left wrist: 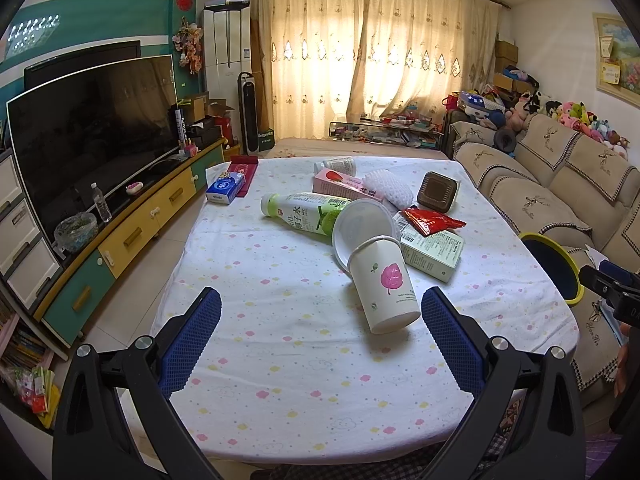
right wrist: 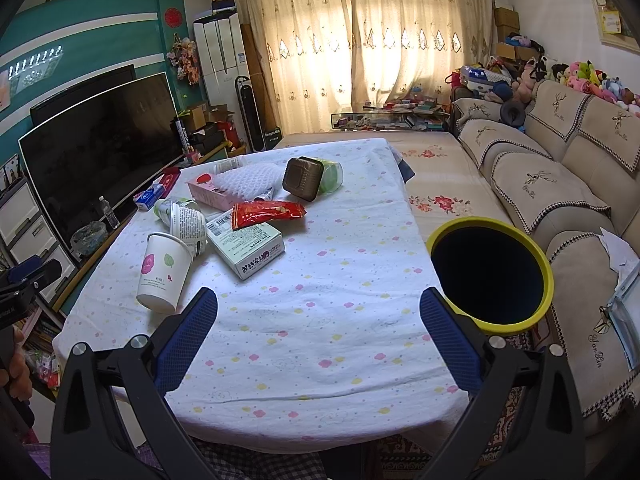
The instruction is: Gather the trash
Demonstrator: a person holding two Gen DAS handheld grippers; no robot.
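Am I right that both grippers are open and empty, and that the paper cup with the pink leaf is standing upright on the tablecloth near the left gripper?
Not quite: the paper cup lies tipped over, its rim against a white lid, as the left wrist view shows. The rest holds: the left gripper and the right gripper are open and empty, and the cup is nearest the left one.

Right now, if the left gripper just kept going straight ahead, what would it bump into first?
Most likely the paper cup lying on its side, just right of centre between the open left gripper fingers. Depth is hard to judge.
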